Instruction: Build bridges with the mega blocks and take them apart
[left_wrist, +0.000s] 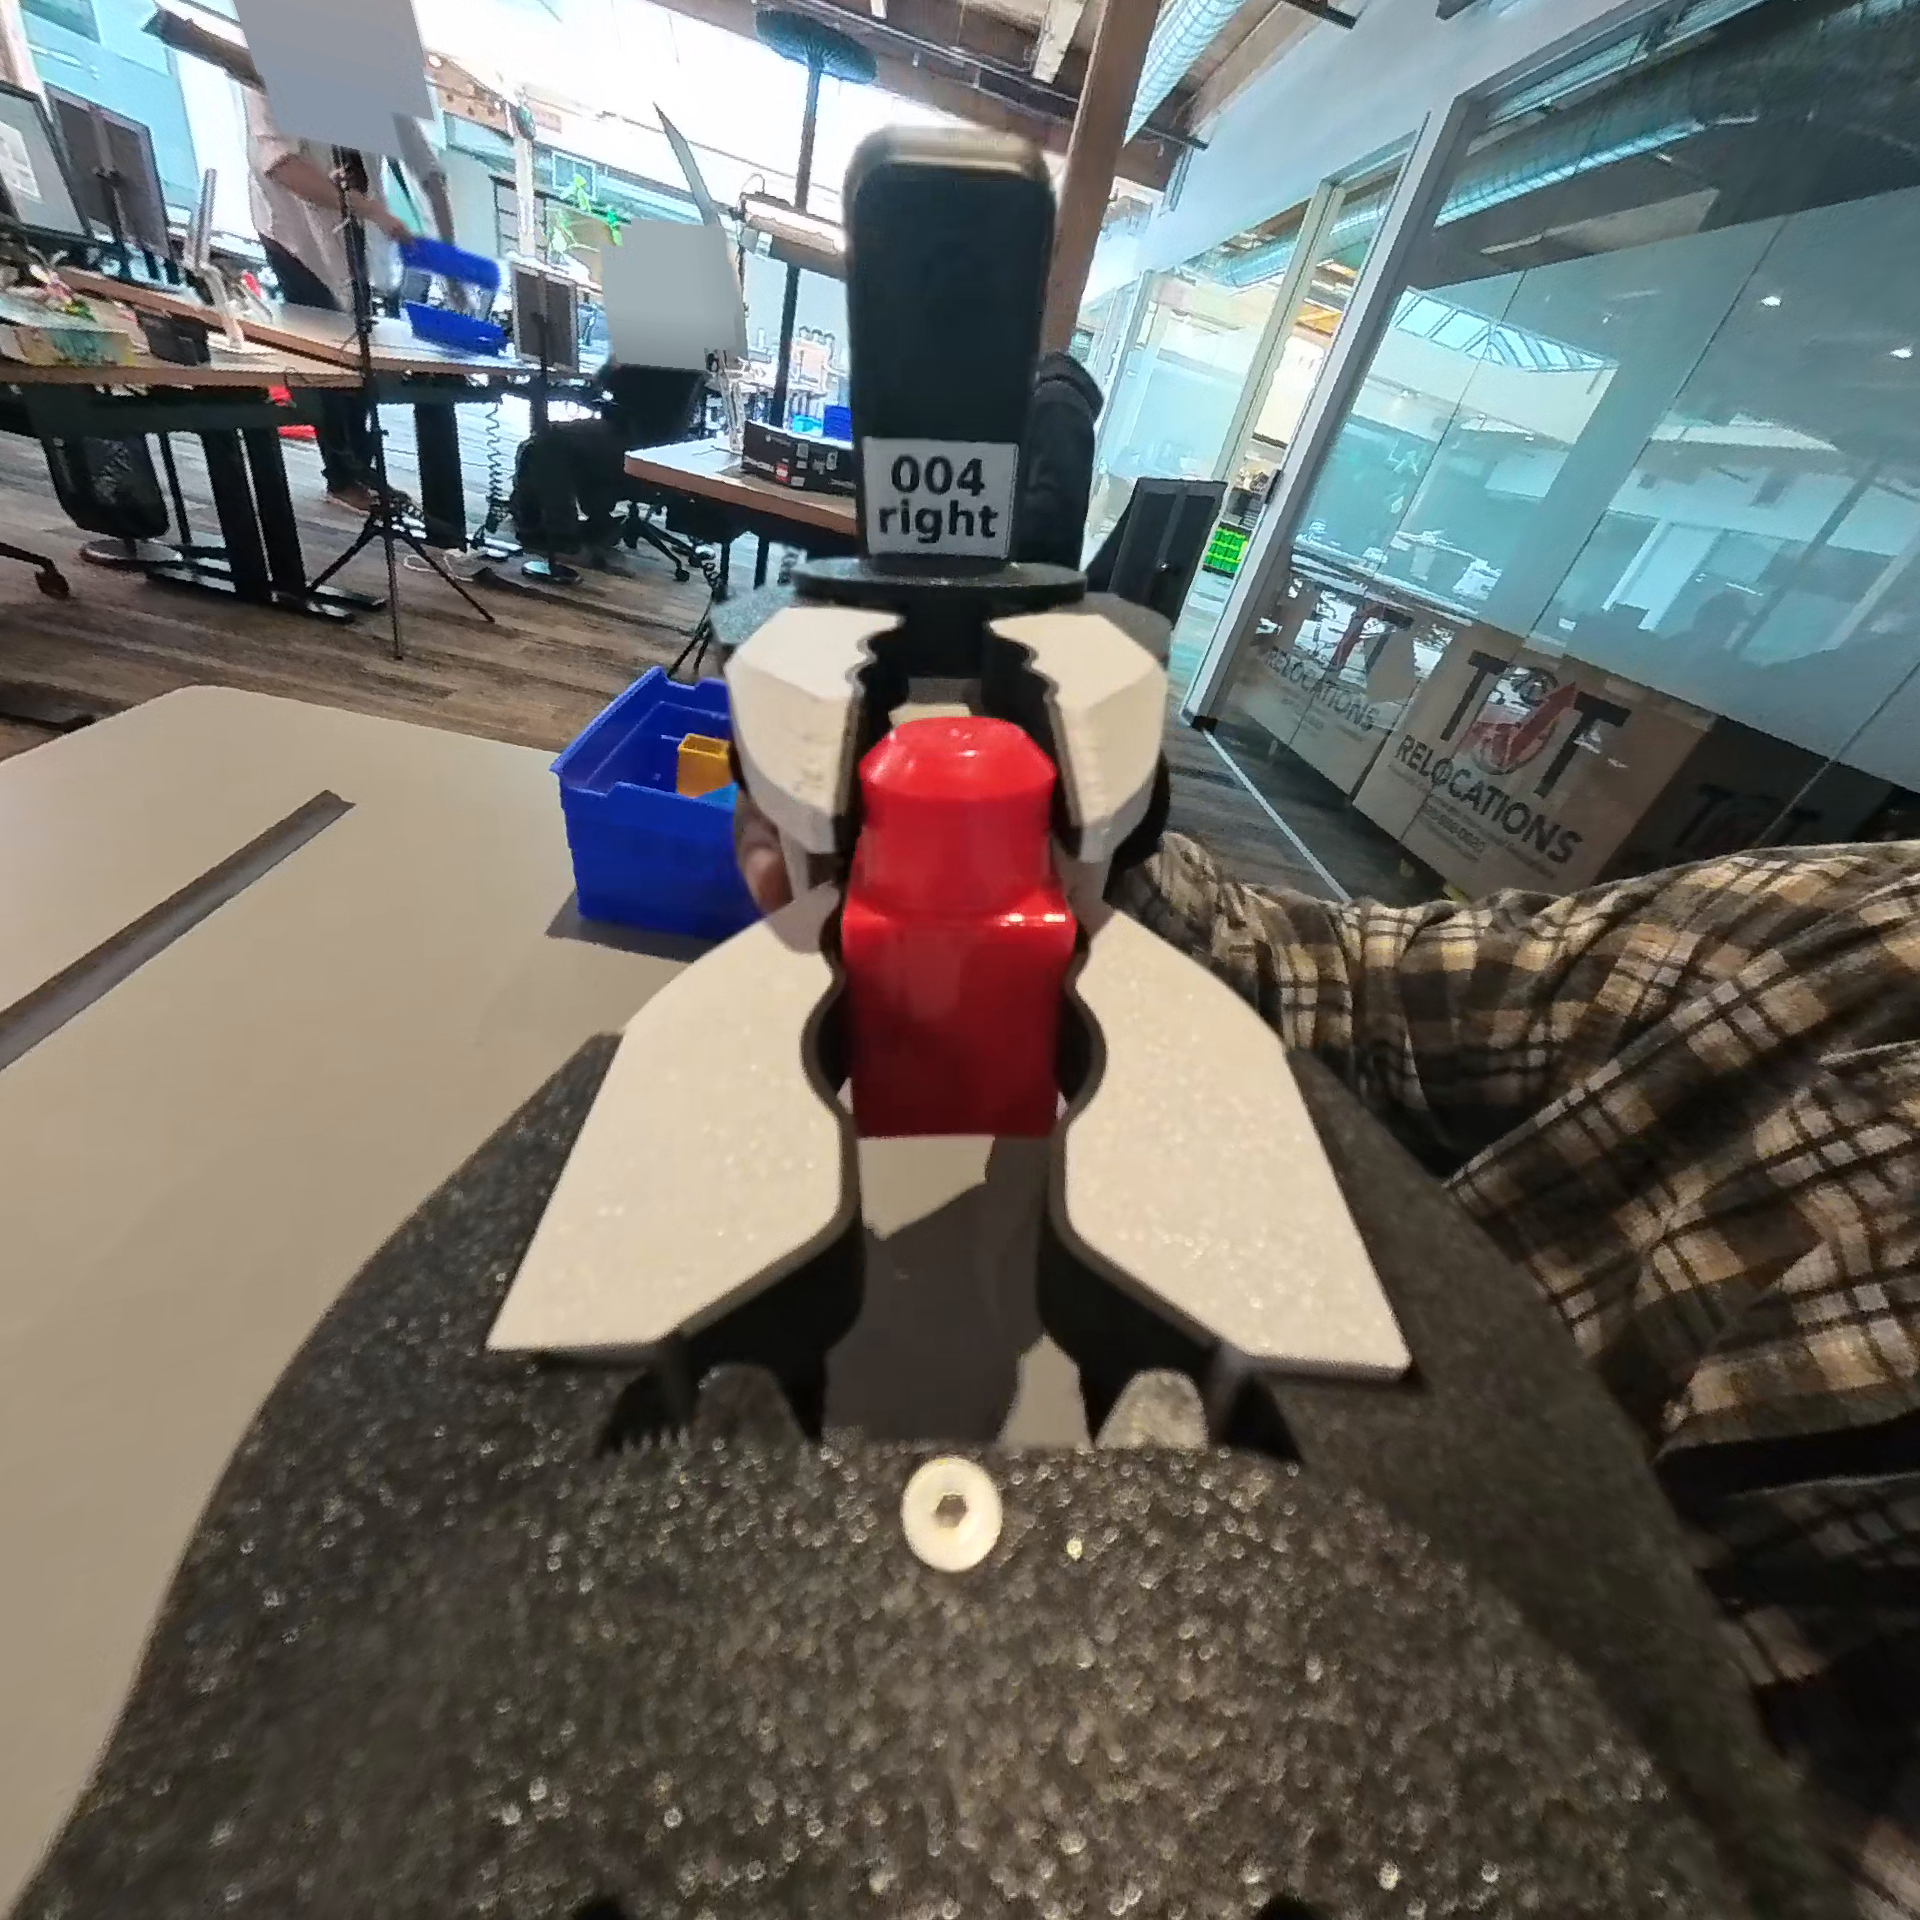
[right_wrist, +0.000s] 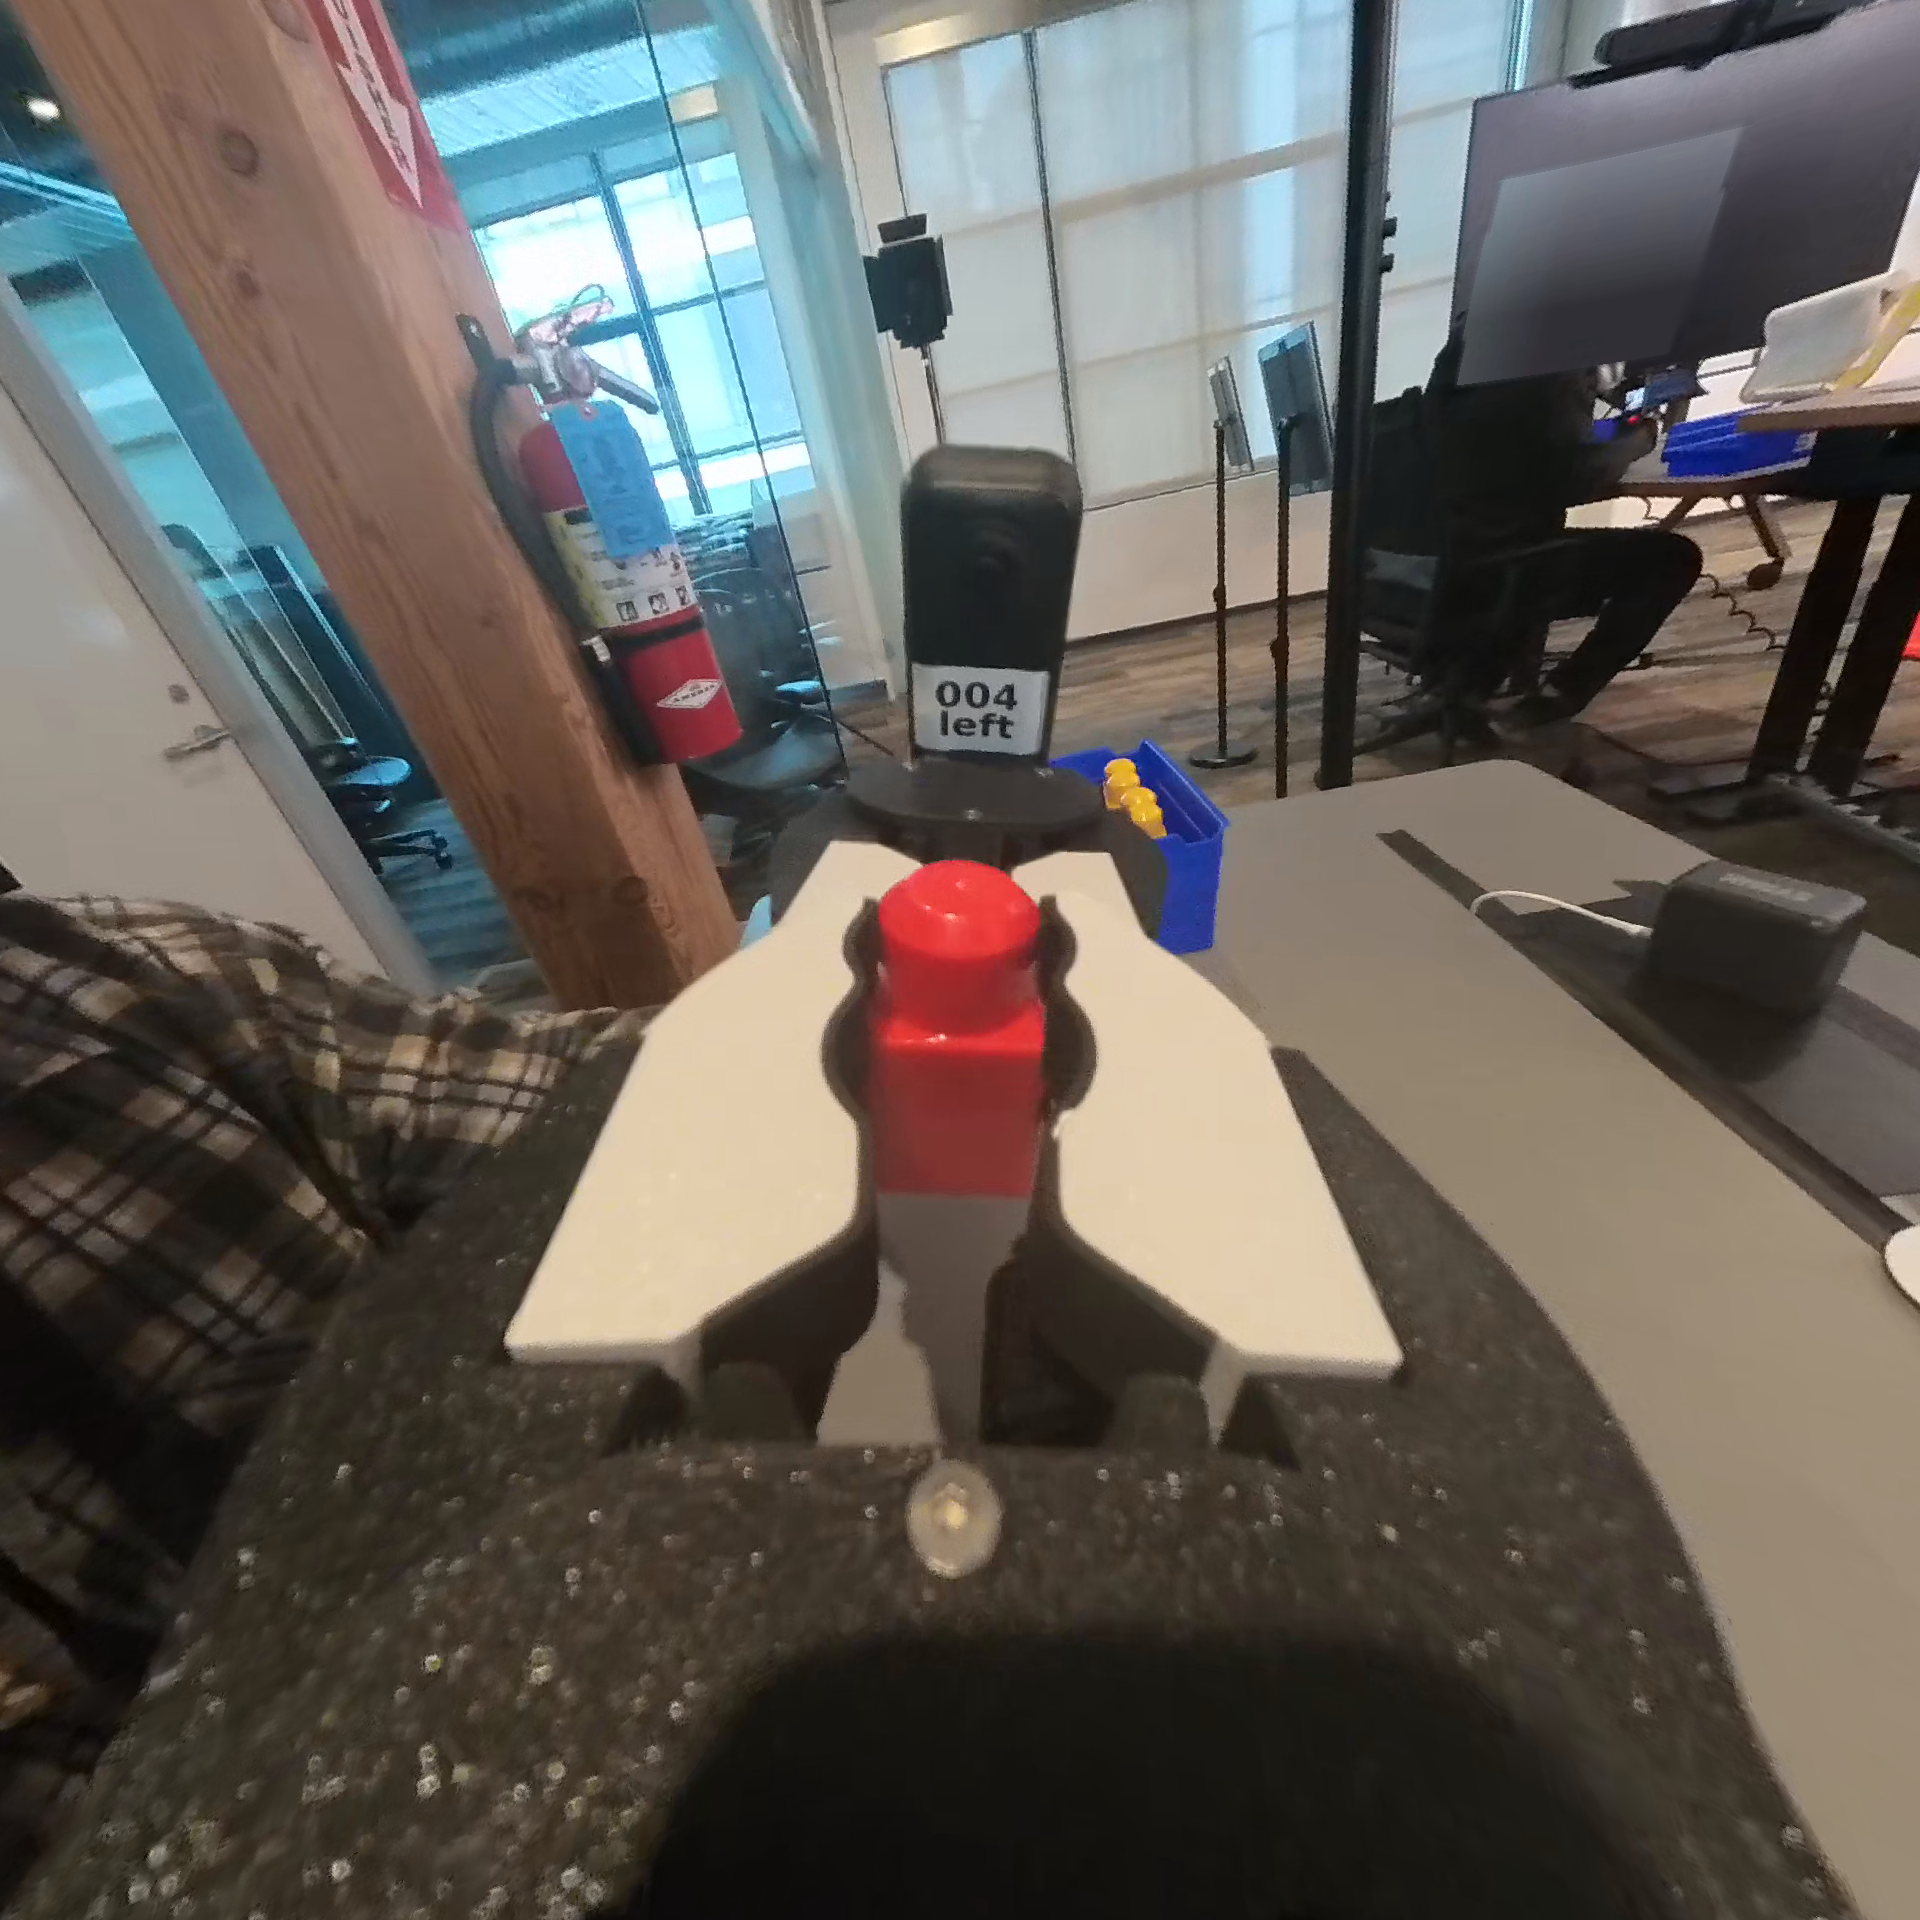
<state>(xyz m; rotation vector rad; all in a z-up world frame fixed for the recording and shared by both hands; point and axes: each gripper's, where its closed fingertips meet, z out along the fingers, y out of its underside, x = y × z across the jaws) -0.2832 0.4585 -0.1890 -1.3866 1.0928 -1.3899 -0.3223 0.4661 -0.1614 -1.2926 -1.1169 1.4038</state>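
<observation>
claws face each other above the table (left_wrist: 208, 1039), left claw (left_wrist: 951, 1039) and right claw (right_wrist: 956, 1049) both clenched on one red block (left_wrist: 951, 997).

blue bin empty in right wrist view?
No, the blue plastic bin at the far edge of the grey table holds yellow plastic blocks, their round studs showing above its rim.

grey table (right_wrist: 1558, 1195), matte top, rounded corner seen in the left wrist view. long dark slot (left_wrist: 166, 914) recessed into the surface, parallel to one edge. blue bin (left_wrist: 634, 821) seated at the far edge, yellow blocks (right_wrist: 1132, 805) inside. small dark box (right_wrist: 1756, 935) resting in the slot, white cable (right_wrist: 1558, 909) attached. part of a white round item (right_wrist: 1896, 1262) at the right edge, unidentifiable.
</observation>
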